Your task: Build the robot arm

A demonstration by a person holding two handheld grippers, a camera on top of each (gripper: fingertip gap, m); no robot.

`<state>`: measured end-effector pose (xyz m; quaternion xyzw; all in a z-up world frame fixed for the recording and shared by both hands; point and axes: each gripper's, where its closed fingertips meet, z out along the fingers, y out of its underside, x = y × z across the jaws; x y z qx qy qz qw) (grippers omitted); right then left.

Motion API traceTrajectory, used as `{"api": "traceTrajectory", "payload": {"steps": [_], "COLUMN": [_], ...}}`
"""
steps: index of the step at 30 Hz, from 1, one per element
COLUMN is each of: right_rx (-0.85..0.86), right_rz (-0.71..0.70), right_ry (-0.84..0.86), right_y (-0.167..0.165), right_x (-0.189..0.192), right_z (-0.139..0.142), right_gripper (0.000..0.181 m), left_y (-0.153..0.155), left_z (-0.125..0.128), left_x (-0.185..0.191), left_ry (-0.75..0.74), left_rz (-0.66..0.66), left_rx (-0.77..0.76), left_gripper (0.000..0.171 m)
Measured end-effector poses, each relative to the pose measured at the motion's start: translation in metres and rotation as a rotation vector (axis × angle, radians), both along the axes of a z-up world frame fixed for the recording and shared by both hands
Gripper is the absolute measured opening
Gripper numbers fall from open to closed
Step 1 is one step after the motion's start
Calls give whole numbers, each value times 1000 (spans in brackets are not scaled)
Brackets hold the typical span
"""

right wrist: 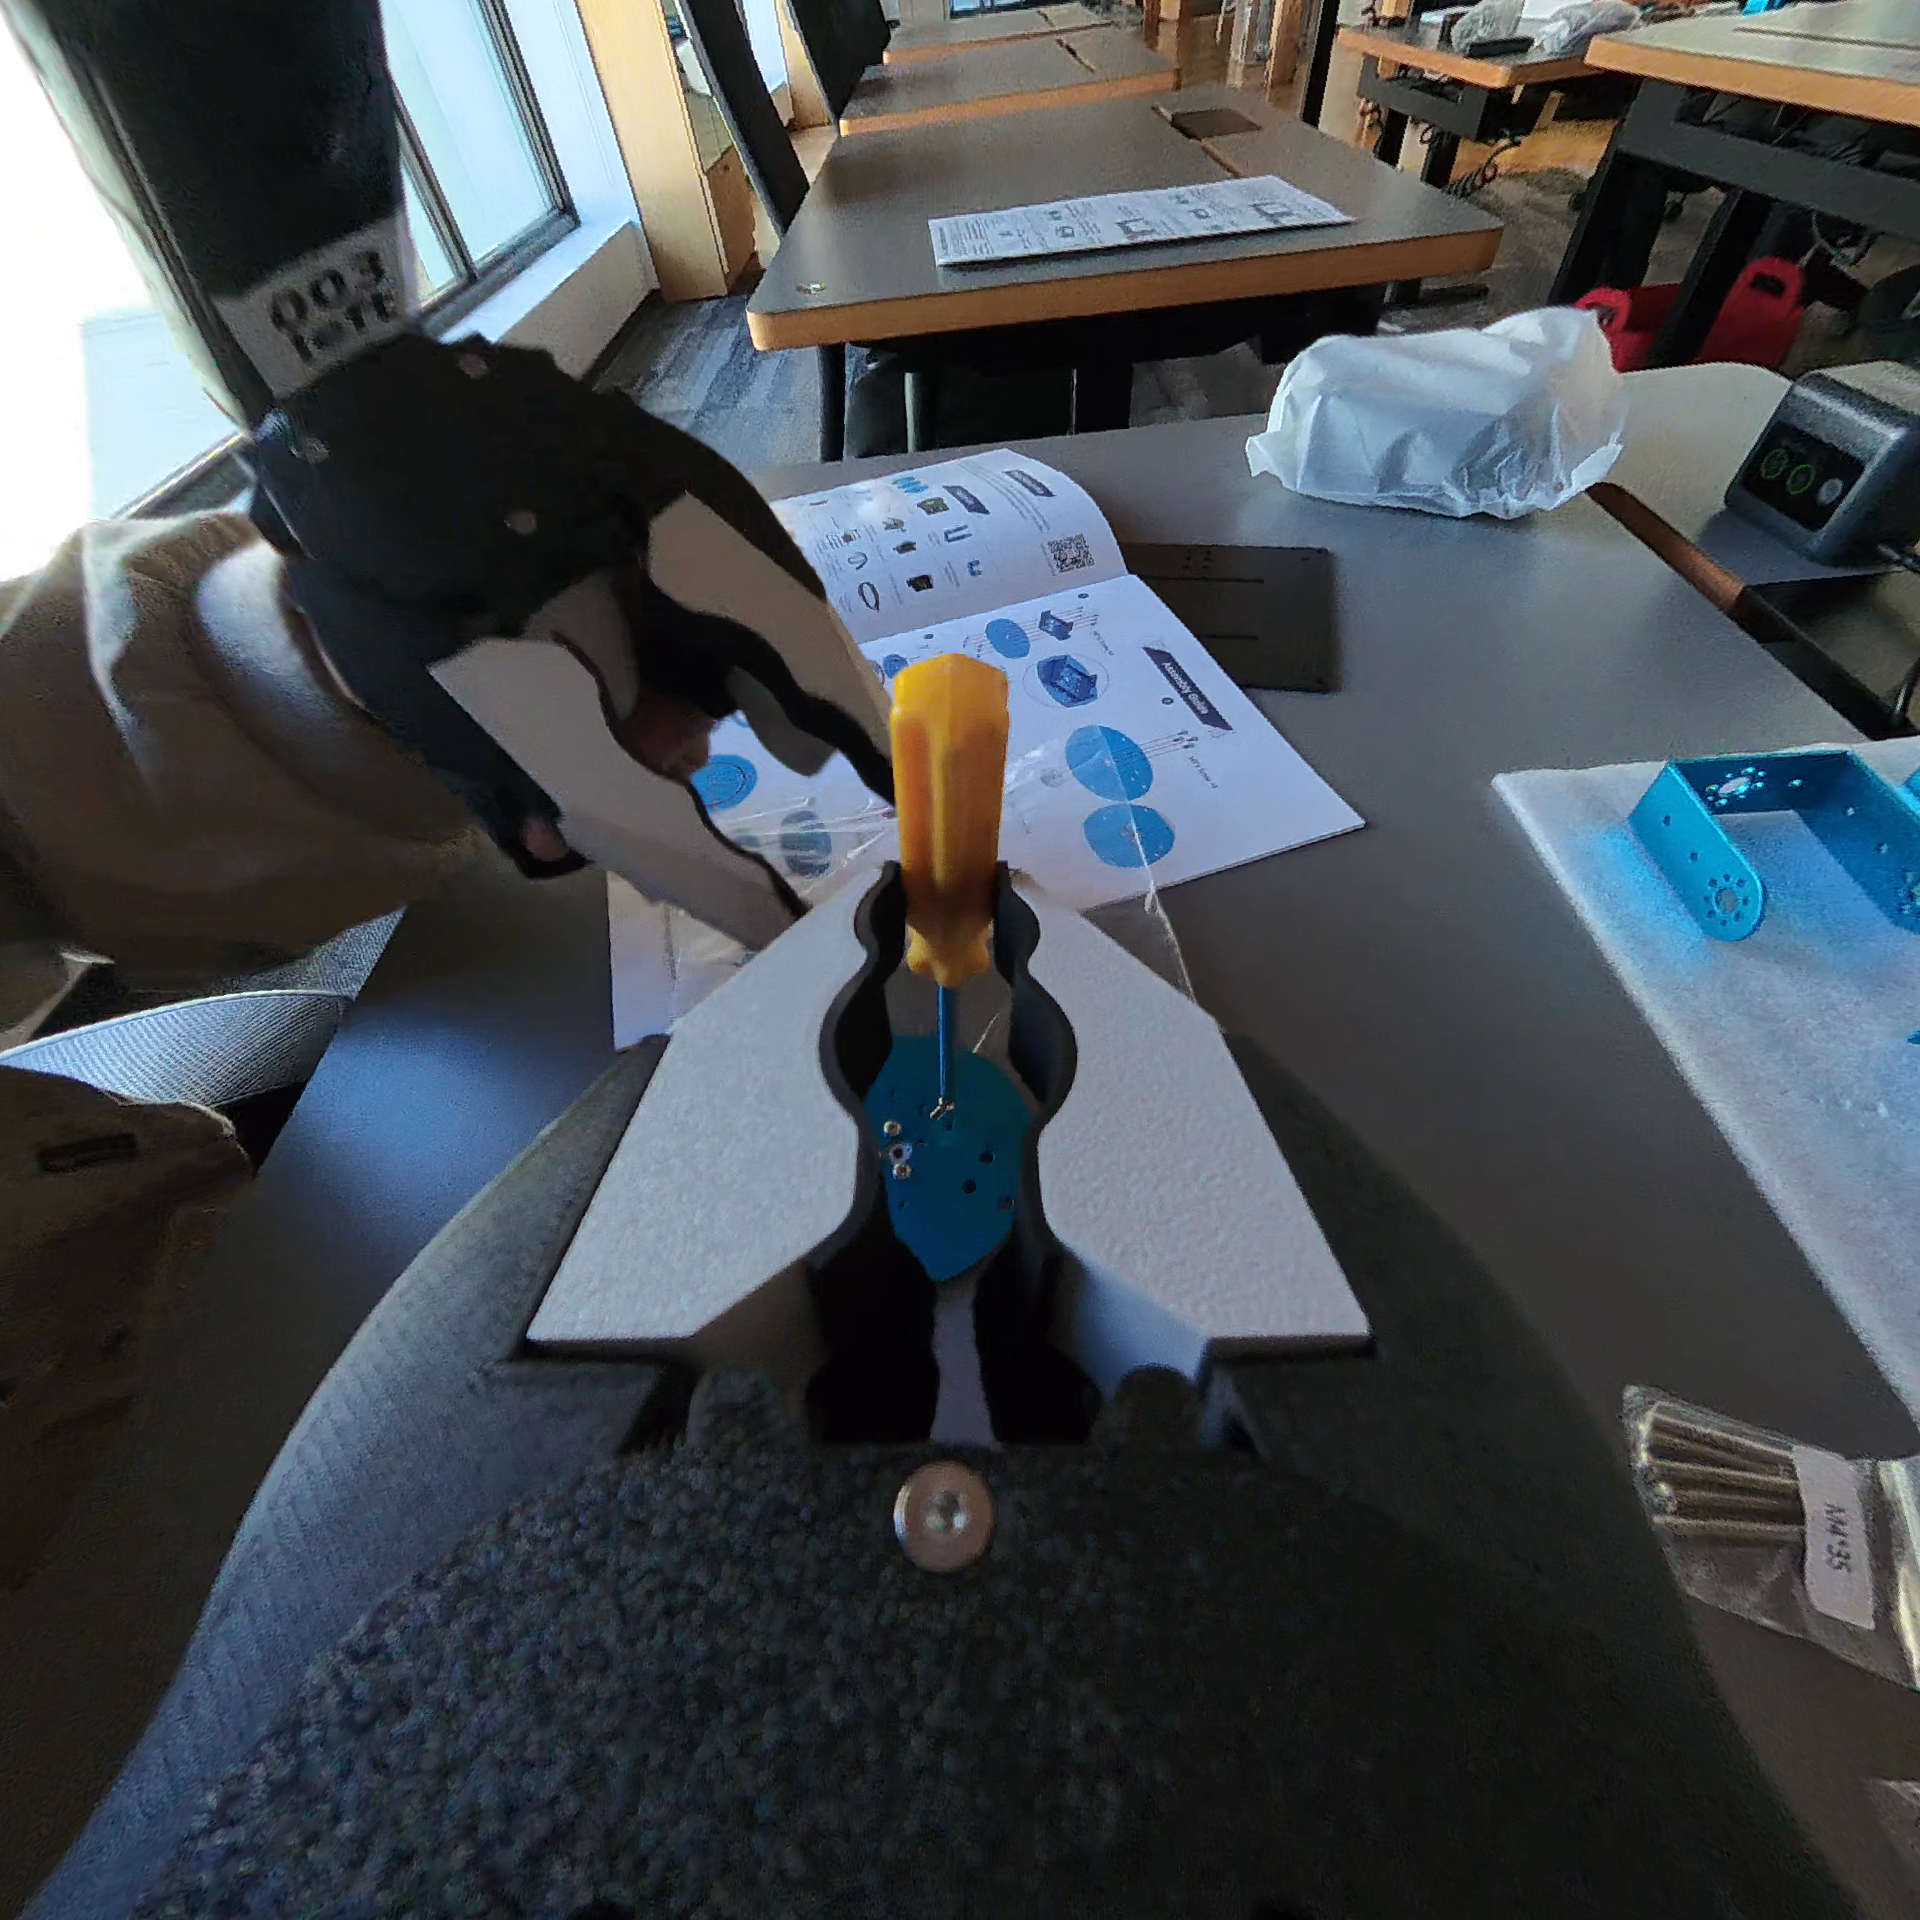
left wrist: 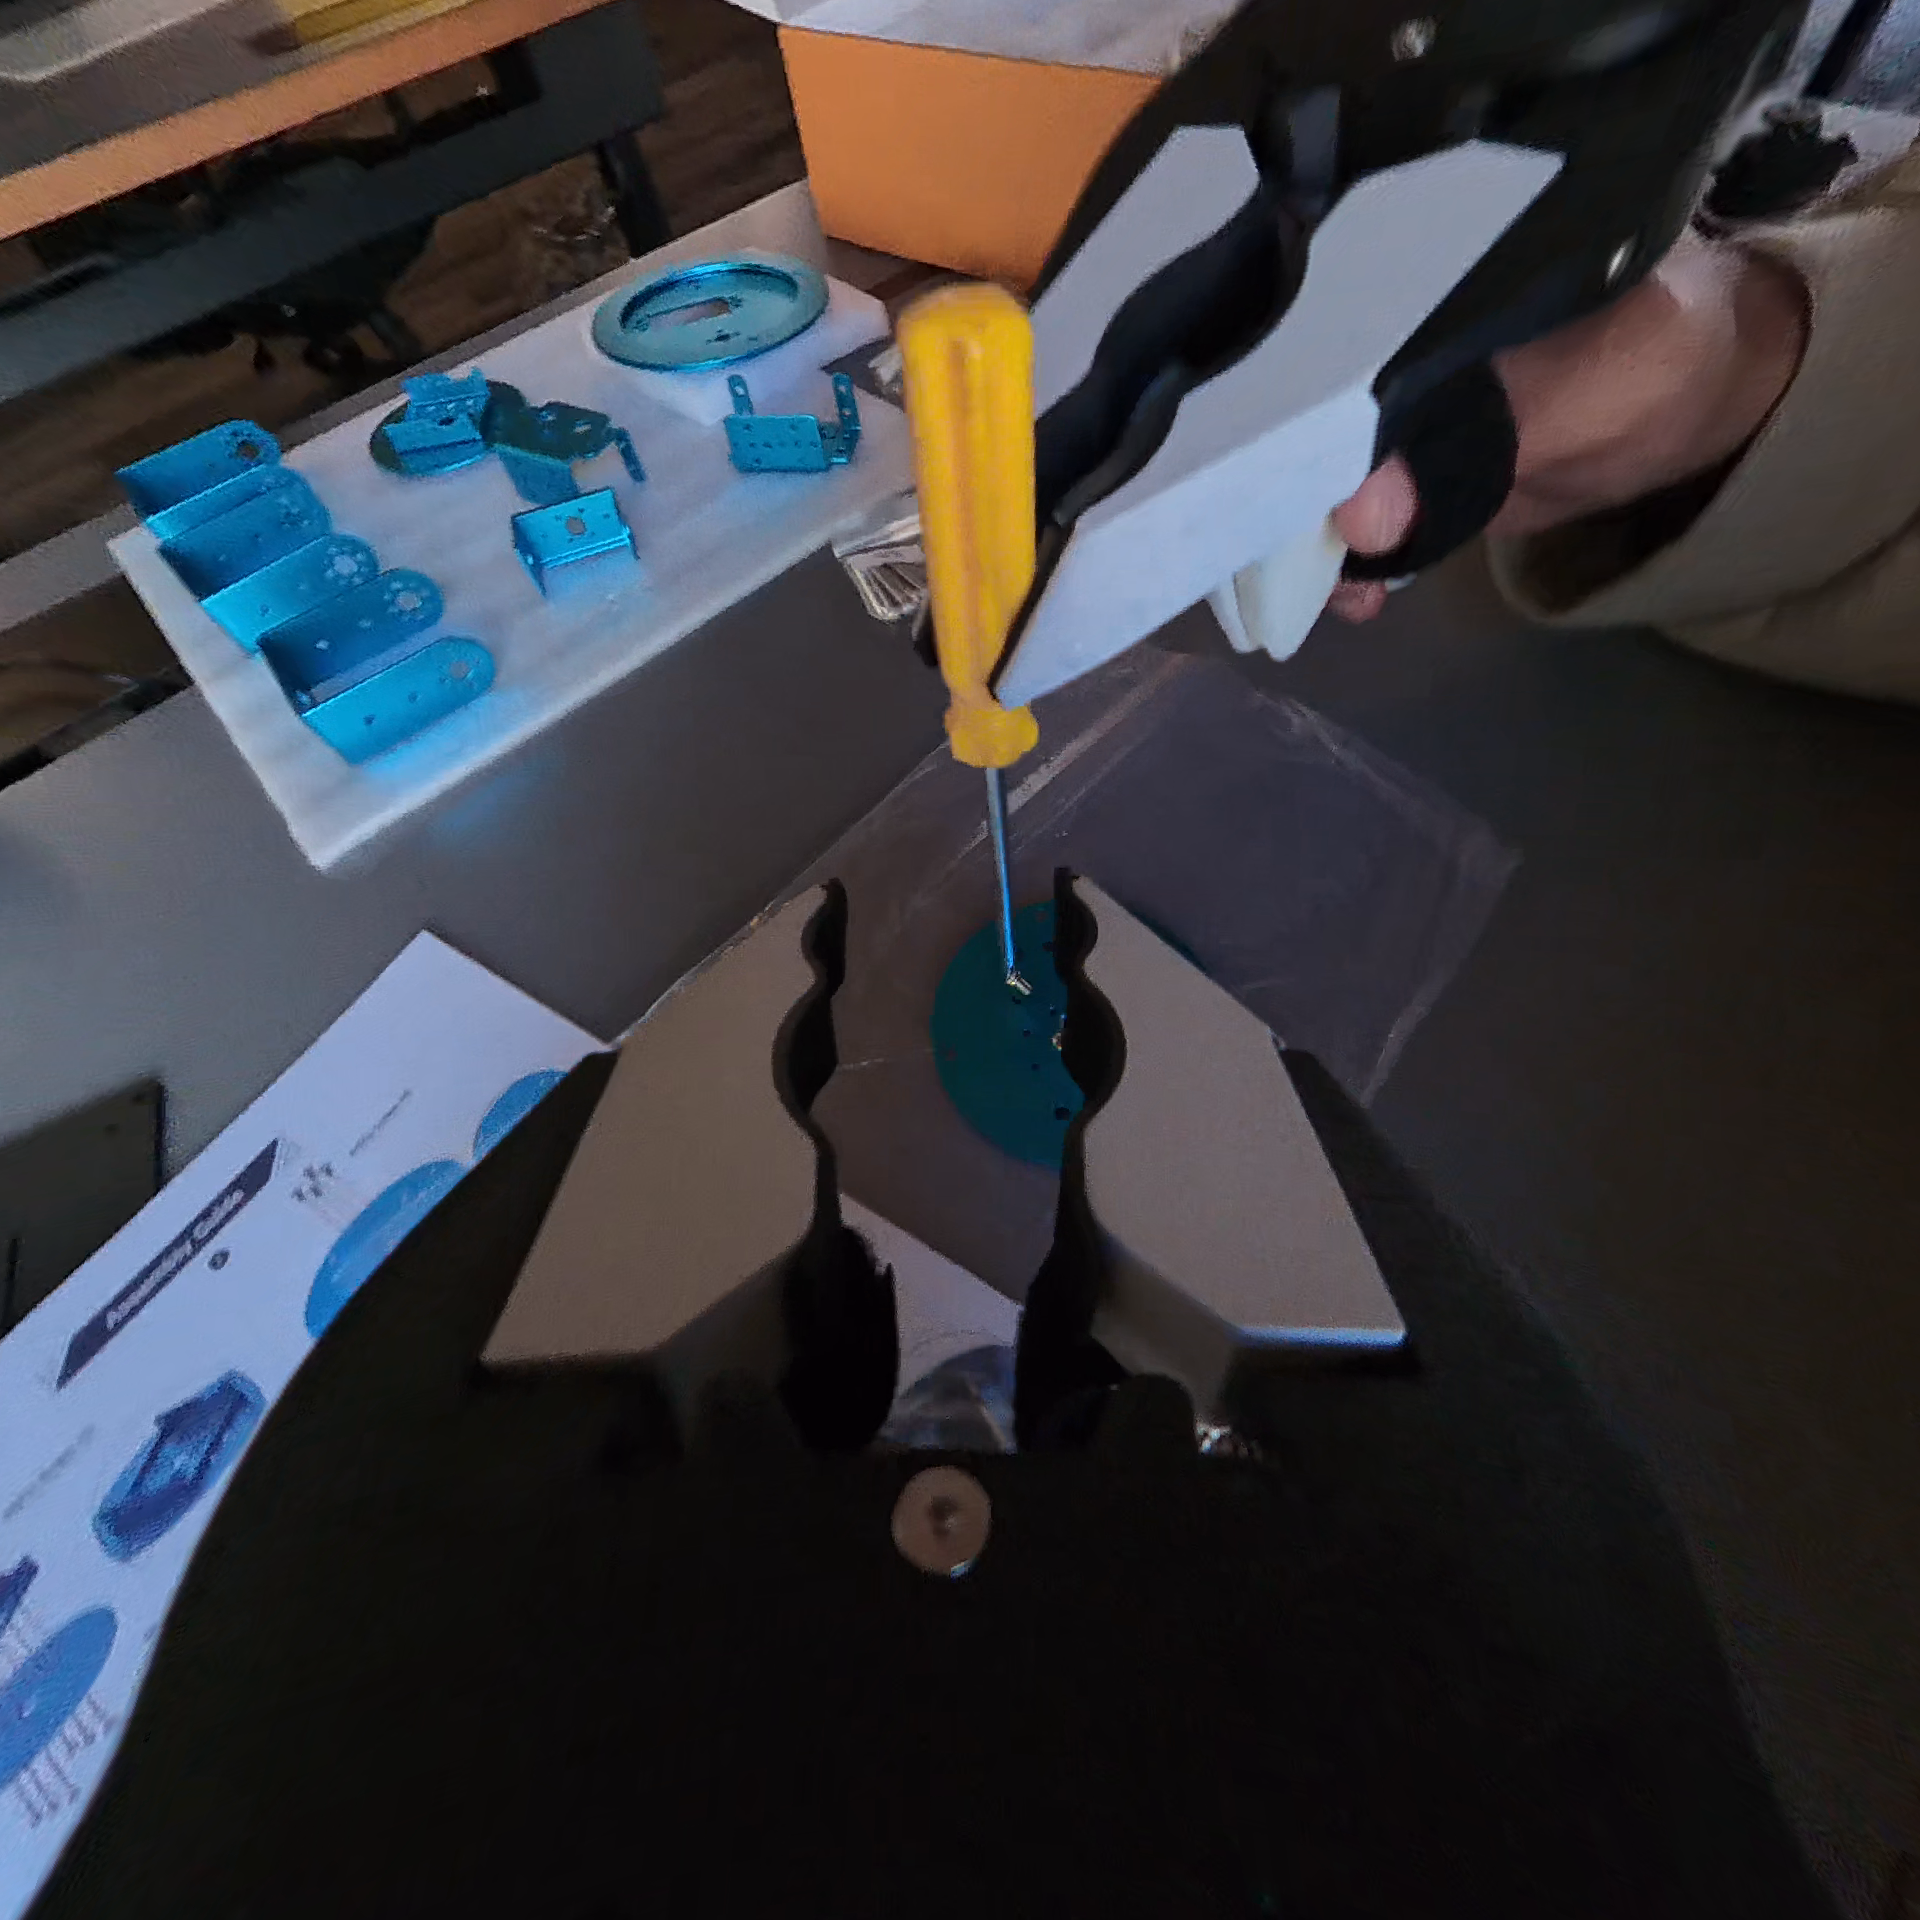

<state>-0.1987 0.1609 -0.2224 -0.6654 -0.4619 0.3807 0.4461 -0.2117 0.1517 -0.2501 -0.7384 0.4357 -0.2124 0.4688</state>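
My right gripper point(right wrist: 948, 883) is shut on the yellow handle of a small screwdriver point(right wrist: 951, 800) and holds it nearly upright. Its thin blade points down at a small screw on a blue round metal disc point(right wrist: 951, 1174), which lies on a clear plastic sheet point(left wrist: 1247, 831) on the grey table. In the left wrist view the screwdriver point(left wrist: 966, 499) and the disc point(left wrist: 997, 1049) show just ahead of my left gripper point(left wrist: 951, 894). The left gripper is open and empty, with its fingertips either side of the disc's near edge, close to the table.
A white foam board point(left wrist: 582, 665) with several blue metal brackets and a blue ring point(left wrist: 712, 312) lies at the far left. An open instruction booklet point(right wrist: 1174, 790), a black plate point(right wrist: 1236, 613), a bag of screws point(right wrist: 1756, 1527), a white plastic bag point(right wrist: 1444, 416) and an orange box point(left wrist: 935, 156) surround the disc. The tips of both grippers are at nearly the same place.
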Motion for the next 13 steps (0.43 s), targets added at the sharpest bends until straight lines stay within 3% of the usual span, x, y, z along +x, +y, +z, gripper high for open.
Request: {"api": "traceTrajectory", "payload": {"steps": [7, 13], "right_rx": [10, 2], "right_rz": [23, 20], "right_ry": [-44, -38], "right_y": [-4, -5], "right_x": [-2, -4], "right_z": [2, -3], "right_gripper": [16, 16], "left_y": [3, 0], "left_z": [1, -2], "left_x": [23, 28], "left_ry": [-139, -207], "left_rz": [-103, -159], "left_rx": [-39, -28], "left_gripper": [36, 10]}}
